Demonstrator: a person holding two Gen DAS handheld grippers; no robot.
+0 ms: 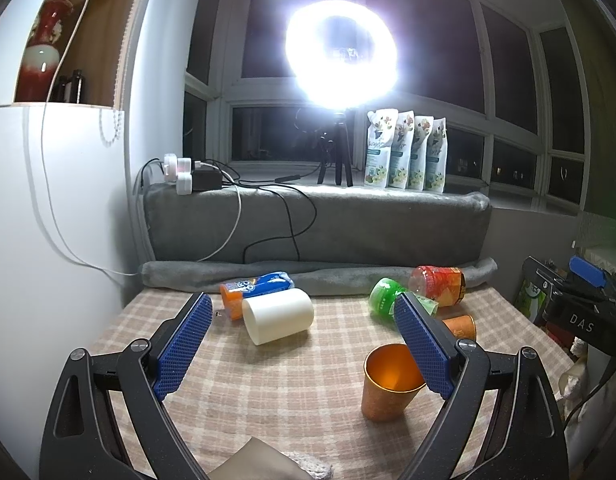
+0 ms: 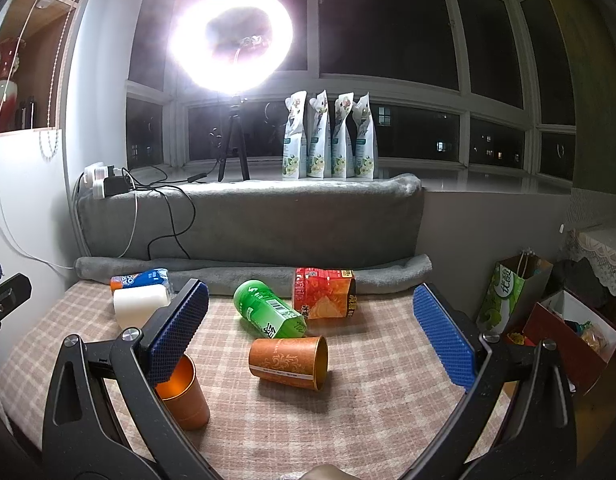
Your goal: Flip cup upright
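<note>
An orange paper cup [image 2: 288,363] lies on its side on the checked tablecloth, mouth to the right; it shows partly behind a finger in the left wrist view [image 1: 462,326]. A second orange cup [image 1: 390,384] stands upright, also in the right wrist view [image 2: 183,394]. A white cup [image 1: 277,315] lies on its side at the back left; it also shows in the right wrist view [image 2: 141,304]. My left gripper [image 1: 303,344] is open and empty, facing the white cup. My right gripper [image 2: 312,340] is open and empty, with the lying orange cup between its fingers further ahead.
A green bottle [image 2: 269,315], a red-orange snack box [image 2: 326,294] and a blue-orange packet [image 2: 141,278] lie at the back of the table [image 2: 348,420]. A grey rolled blanket [image 2: 247,272] lines the far edge. Bags and boxes [image 2: 548,320] stand right of the table.
</note>
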